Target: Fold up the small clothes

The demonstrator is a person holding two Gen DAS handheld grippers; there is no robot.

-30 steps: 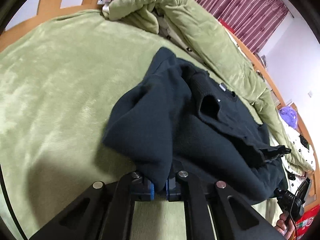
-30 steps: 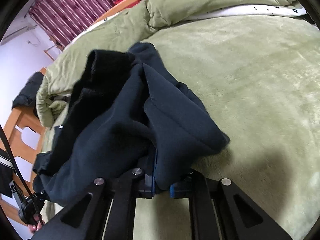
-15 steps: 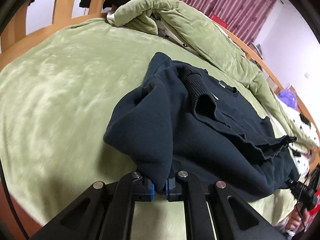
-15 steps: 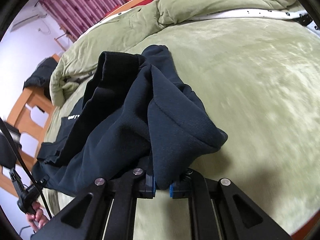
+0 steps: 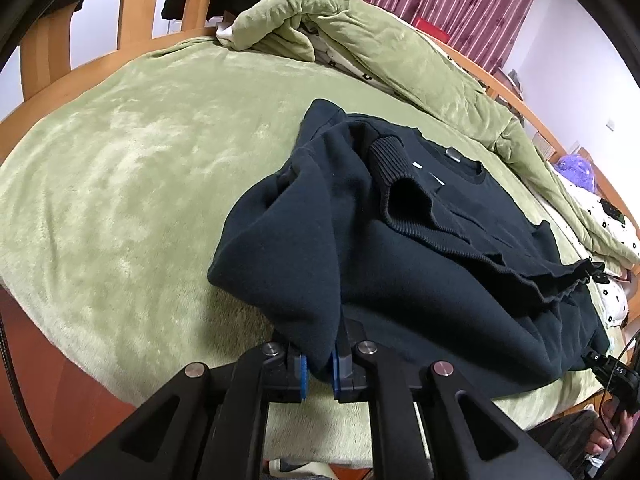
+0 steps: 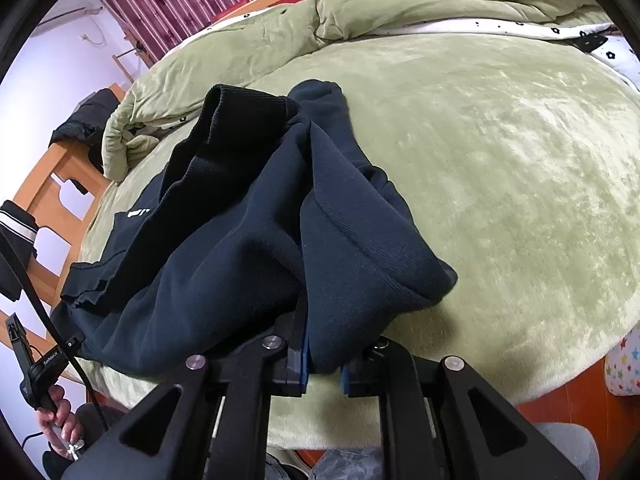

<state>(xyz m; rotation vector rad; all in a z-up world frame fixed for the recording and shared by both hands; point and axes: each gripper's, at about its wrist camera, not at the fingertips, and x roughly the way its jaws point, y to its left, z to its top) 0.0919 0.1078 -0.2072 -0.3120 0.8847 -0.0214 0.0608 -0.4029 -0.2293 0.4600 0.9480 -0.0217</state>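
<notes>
A dark navy sweatshirt (image 5: 420, 248) lies on a green plush blanket (image 5: 132, 168) on a bed, with its collar and label toward the far side and a ribbed cuff folded onto its chest. My left gripper (image 5: 319, 368) is shut on a fold of its near left edge. In the right wrist view the same sweatshirt (image 6: 240, 248) bunches up in front of me. My right gripper (image 6: 323, 366) is shut on its near right edge, and the cloth hides the fingertips. Both grippers sit near the bed's front edge.
A rolled green quilt (image 5: 360, 44) lies along the far side of the bed, also seen in the right wrist view (image 6: 320, 20). A wooden headboard (image 5: 80, 40) stands at the left. A white flowered sheet (image 6: 580, 36) is at the far right. The green blanket (image 6: 520, 160) is bare to the right.
Both grippers have drawn back toward the bed's front edge, pulling the sweatshirt's lower part with them. The garment now lies flatter and more spread out. Both grips have stayed shut.
</notes>
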